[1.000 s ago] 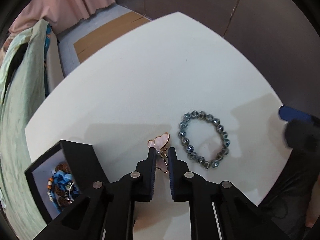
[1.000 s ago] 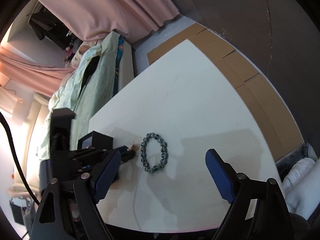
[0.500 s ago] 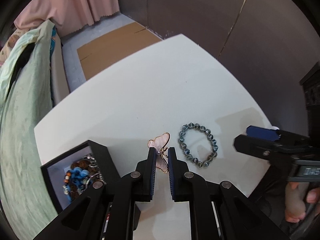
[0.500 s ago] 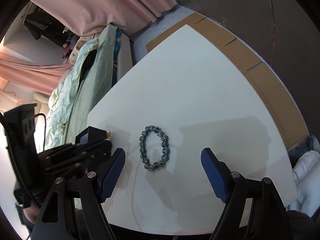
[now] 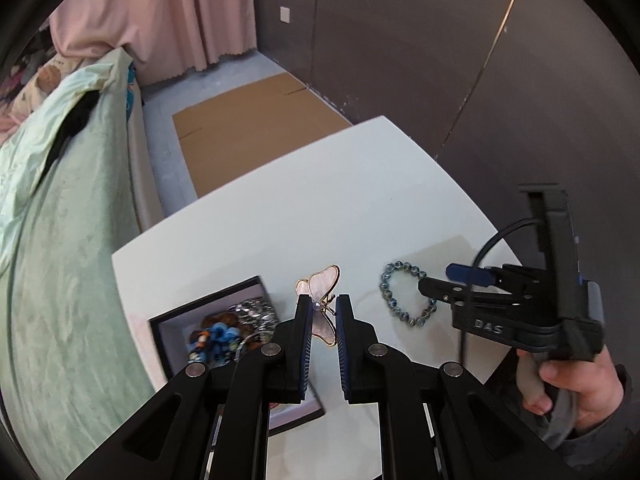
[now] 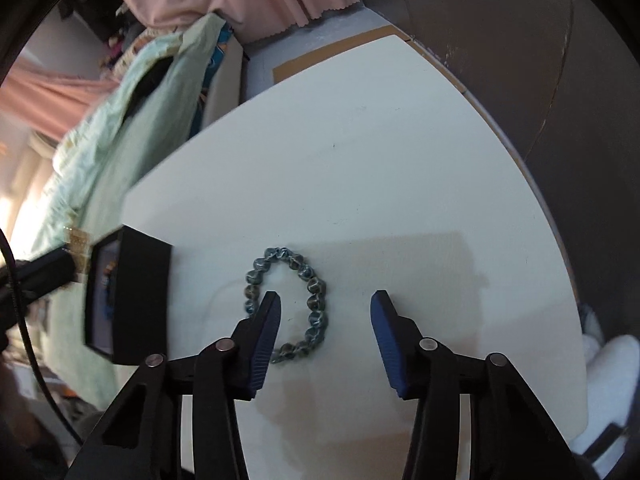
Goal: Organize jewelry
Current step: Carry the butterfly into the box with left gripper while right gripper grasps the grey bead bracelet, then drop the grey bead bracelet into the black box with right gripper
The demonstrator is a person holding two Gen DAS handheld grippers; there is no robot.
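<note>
The left gripper (image 5: 323,307) pinches the butterfly brooch (image 5: 320,286) aloft, just beside the black jewelry box (image 5: 256,282); the drop-in looks like the step in hand and calls for a short carry over the box. Beyond it, the right gripper (image 6: 325,300) is closing, one side of the beaded bracelet (image 6: 316,300) on the white table (image 6: 400,160) between its jaws. The box's contents are a blur, partly hidden behind the fingers.

The far half of the white surface (image 6: 400,160) lies bare. Nearer, a black jewelry box (image 6: 132,296) stands at its left edge, a beaded bracelet (image 6: 286,304) lies just beside, and a dark wall (image 5: 440,60) borders the right.
</note>
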